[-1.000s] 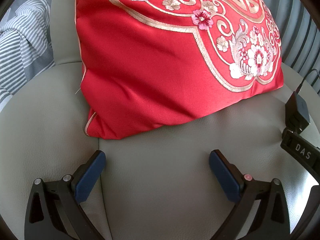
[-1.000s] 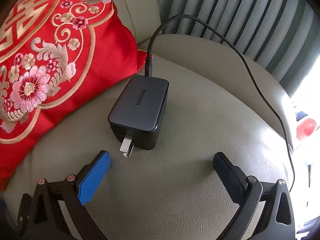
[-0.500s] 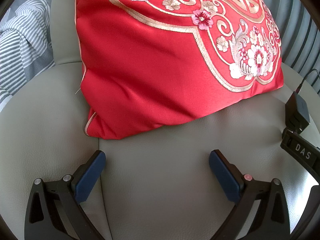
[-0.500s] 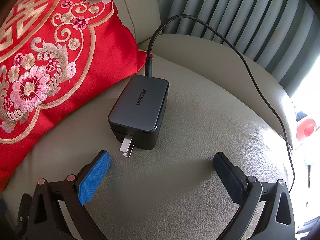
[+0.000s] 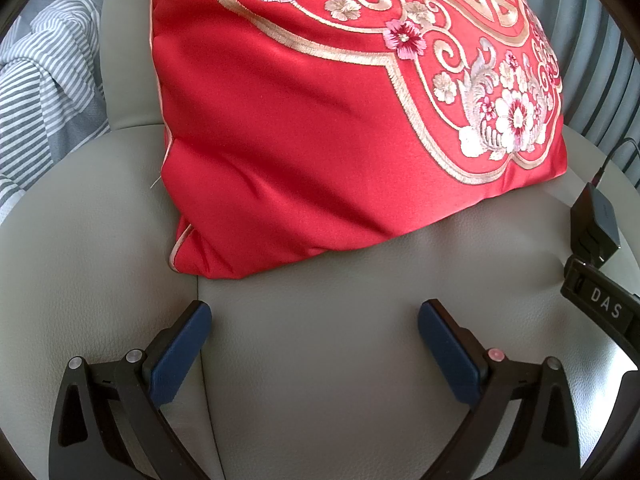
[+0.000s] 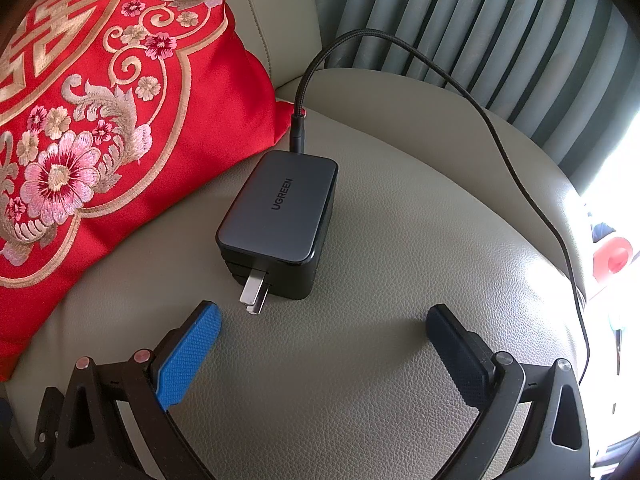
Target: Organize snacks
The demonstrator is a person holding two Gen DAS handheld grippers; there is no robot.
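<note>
No snacks show in either view. My left gripper point(image 5: 314, 312) stands open low over a beige leather seat cushion point(image 5: 320, 360), just in front of a red embroidered pillow point(image 5: 320, 120). Nothing lies between its blue pads. My right gripper point(image 6: 324, 316) is open too, over the same seat point(image 6: 360, 360). A dark grey UGREEN charger point(image 6: 280, 216) lies flat a little beyond its left pad point(image 6: 188, 356), metal prongs pointing toward me. The charger also shows in the left wrist view as a black block point(image 5: 596, 220) beside part of the right gripper's body point(image 5: 600, 304).
A black braided cable point(image 6: 480, 100) runs from the charger over the armrest and down the seat's right side. Grey-green curtains point(image 6: 460, 20) hang behind. A striped grey cloth point(image 5: 40, 92) lies at the left. Something red and white point(image 6: 612, 260) sits past the seat's right edge.
</note>
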